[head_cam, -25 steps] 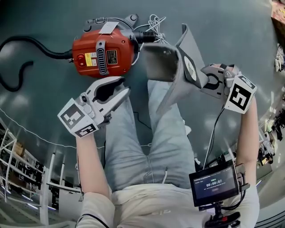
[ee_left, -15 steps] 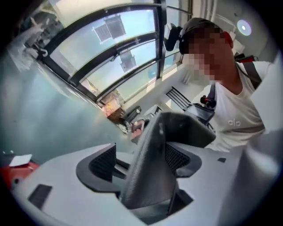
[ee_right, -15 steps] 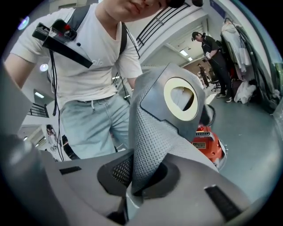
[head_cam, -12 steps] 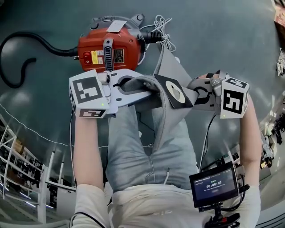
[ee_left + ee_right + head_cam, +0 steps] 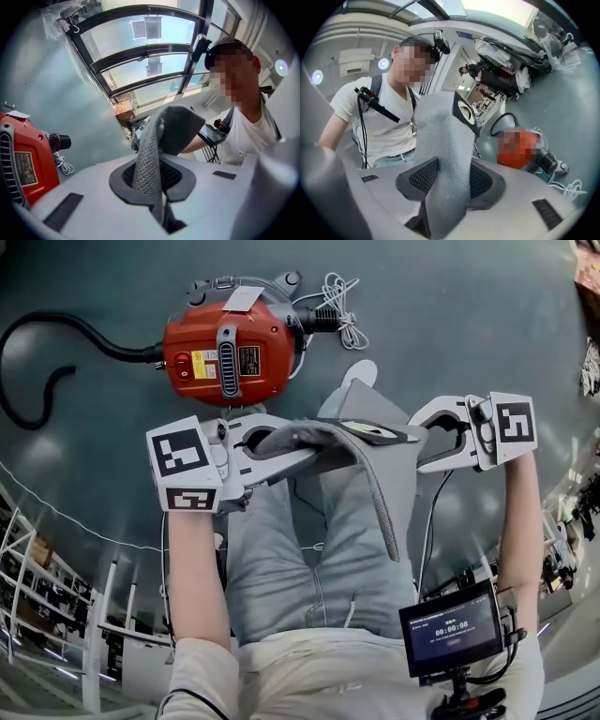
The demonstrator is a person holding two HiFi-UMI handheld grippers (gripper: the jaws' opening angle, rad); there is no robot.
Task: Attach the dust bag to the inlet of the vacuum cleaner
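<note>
Above grey floor [image 5: 469,334], now grips dust bag [image 5: 392,474] with left tool [image 5: 305,452] besides right tool [image 5: 424,442]; has turned it flat, apart from vacuum cleaner [image 5: 225,352]: not attached.

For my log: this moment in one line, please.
left hand-held gripper, right hand-held gripper: shut on dust bag | vacuum cleaner: bag unattached

**Grey-green floor, big windows**

The floor [image 5: 487,324] is smooth, grey-green and a little glossy. Large windows [image 5: 140,61] with dark frames let in daylight. Round lamps [image 5: 383,63] shine on a pale ceiling. White metal racks [image 5: 17,559] stand at one side. Cluttered shelves [image 5: 501,51] with bags stand farther off.
</note>
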